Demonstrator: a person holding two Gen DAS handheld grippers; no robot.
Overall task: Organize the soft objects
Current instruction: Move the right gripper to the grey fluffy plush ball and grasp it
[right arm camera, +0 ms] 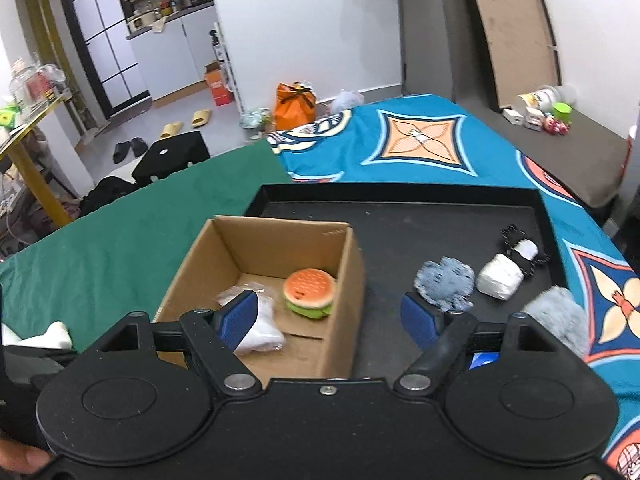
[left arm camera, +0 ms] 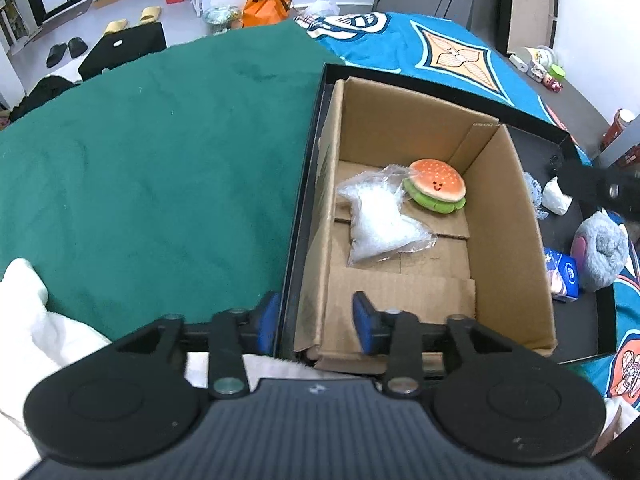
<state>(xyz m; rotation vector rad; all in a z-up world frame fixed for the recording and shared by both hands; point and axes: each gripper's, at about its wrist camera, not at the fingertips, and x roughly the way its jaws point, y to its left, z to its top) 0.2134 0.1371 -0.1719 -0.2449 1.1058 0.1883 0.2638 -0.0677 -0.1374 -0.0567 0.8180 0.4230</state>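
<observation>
An open cardboard box stands in the left part of a black tray. Inside lie a plush hamburger and a clear bag of white filling. My left gripper is open and empty, above the box's near left corner. My right gripper is open and empty, above the box's near right wall. On the tray right of the box lie a blue-grey fuzzy piece, a white roll and a grey plush.
A green cloth covers the surface left of the tray, a blue patterned cloth lies behind and to the right. A white cloth lies at the near left. A blue tissue packet sits beside the box.
</observation>
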